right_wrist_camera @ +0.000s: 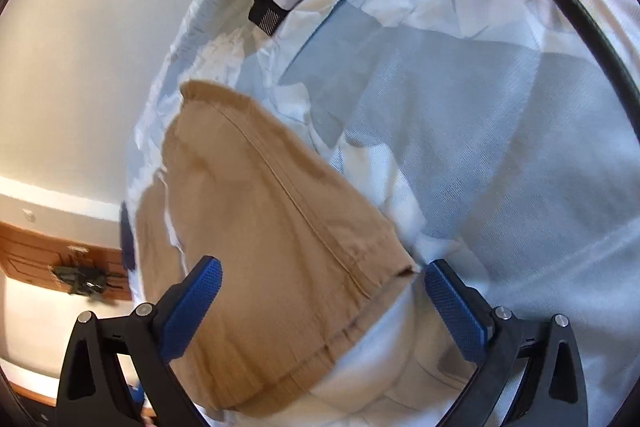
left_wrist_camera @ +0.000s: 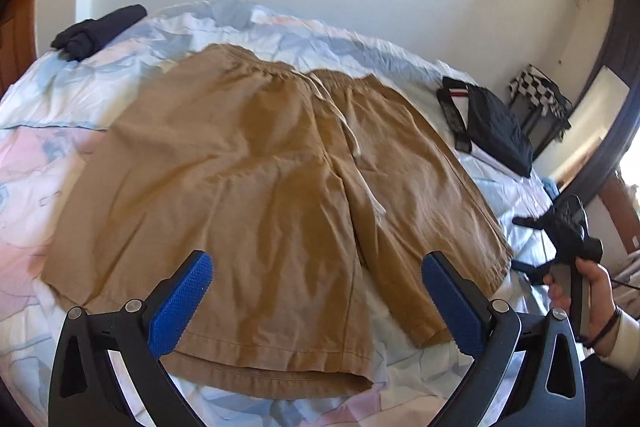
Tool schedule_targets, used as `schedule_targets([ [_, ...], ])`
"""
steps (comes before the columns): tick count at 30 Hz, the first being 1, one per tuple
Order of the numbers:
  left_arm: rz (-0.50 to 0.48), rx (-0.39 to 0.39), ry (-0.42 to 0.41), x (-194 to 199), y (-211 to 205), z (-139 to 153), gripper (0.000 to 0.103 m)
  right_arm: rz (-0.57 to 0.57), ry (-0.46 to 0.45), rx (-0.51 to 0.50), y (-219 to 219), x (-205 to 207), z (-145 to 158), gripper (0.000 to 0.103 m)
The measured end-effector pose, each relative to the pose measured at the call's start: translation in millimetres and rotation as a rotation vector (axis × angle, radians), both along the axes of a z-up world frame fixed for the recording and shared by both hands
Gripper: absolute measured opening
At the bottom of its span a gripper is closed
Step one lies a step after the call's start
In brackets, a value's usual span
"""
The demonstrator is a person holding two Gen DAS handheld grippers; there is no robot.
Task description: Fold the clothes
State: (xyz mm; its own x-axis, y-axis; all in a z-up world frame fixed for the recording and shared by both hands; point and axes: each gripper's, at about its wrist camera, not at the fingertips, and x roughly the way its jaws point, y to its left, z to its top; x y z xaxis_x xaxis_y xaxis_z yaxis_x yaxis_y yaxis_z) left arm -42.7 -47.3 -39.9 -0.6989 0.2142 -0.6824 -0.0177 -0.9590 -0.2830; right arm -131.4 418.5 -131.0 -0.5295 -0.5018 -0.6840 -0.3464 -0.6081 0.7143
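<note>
Tan shorts [left_wrist_camera: 260,195] with a white drawstring [left_wrist_camera: 348,131] lie spread flat on the bed, waistband at the far side, leg hems toward me. My left gripper [left_wrist_camera: 316,301] hovers open above the near hems with nothing between its blue pads. In the left wrist view the right gripper [left_wrist_camera: 560,247] is held in a hand at the right edge of the bed, beside the right leg hem. The right wrist view shows my right gripper [right_wrist_camera: 322,301] open, its blue pads on either side of the corner of the tan shorts [right_wrist_camera: 260,235] without pinching the cloth.
The bed has a rumpled white, blue and pink sheet [left_wrist_camera: 80,95]. A dark rolled garment [left_wrist_camera: 100,31] lies at its far left, a black garment with a waistband [left_wrist_camera: 492,119] at the far right. A checkered stool [left_wrist_camera: 540,95] stands by the wall. A black cable [right_wrist_camera: 576,11] crosses the right wrist view.
</note>
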Motion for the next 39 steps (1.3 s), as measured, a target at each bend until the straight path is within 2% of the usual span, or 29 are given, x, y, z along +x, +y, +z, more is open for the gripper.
schedule_targets([
  [4,-0.148,0.065,-0.036,-2,25,-7,0.103,-0.011,0.028,-0.103,0,-2,-5,0.103],
  [9,-0.325,0.118,-0.090,-2,59,-22,0.103,-0.035,0.039,-0.141,2,1,-9,0.101],
  [11,-0.349,0.112,-0.103,-1,65,-29,0.103,-0.048,0.019,-0.195,4,6,-14,0.087],
  [13,-0.370,0.102,-0.122,0,70,-35,0.103,-0.053,-0.012,-0.198,5,11,-16,0.074],
  [15,-0.366,0.075,-0.150,-2,73,-42,0.103,-0.048,-0.033,-0.220,5,14,-19,0.077],
  [17,-0.360,0.039,-0.199,-4,75,-53,0.103,-0.046,-0.035,-0.264,2,14,-20,0.087],
  [20,-0.351,0.047,-0.261,-7,74,-66,0.103,-0.034,-0.051,-0.350,-6,16,-21,0.098],
  [22,-0.334,0.068,-0.280,-10,72,-70,0.103,-0.041,-0.033,-0.283,-5,10,-19,0.095],
  [24,-0.319,0.078,-0.273,-12,71,-71,0.103,-0.104,0.008,-0.231,6,8,-16,0.093],
  [27,-0.311,0.076,-0.263,-12,70,-71,0.103,-0.119,0.016,-0.248,10,1,-20,0.092],
  [28,-0.313,0.071,-0.260,-11,70,-71,0.103,-0.106,0.026,-0.241,8,0,-18,0.082],
  [29,-0.316,0.064,-0.258,-10,70,-70,0.103,-0.086,0.022,-0.227,6,-2,-18,0.064],
  [30,-0.320,0.057,-0.255,-10,71,-69,0.103,-0.063,0.015,-0.211,2,-5,-19,0.056],
  [31,-0.321,0.052,-0.252,-9,71,-69,0.103,-0.041,0.007,-0.195,-1,-7,-20,0.050],
  [34,-0.336,0.059,-0.231,-6,74,-66,0.103,0.007,-0.010,-0.152,-9,-12,-22,0.041],
  [36,-0.376,0.094,-0.202,-2,79,-60,0.103,0.004,0.002,-0.162,-6,-13,-23,0.023],
  [37,-0.396,0.106,-0.189,1,82,-57,0.103,-0.006,-0.002,-0.158,-4,-12,-22,0.007],
  [39,-0.423,0.093,-0.190,4,89,-58,0.103,-0.029,0.025,-0.174,2,-8,-17,0.002],
])
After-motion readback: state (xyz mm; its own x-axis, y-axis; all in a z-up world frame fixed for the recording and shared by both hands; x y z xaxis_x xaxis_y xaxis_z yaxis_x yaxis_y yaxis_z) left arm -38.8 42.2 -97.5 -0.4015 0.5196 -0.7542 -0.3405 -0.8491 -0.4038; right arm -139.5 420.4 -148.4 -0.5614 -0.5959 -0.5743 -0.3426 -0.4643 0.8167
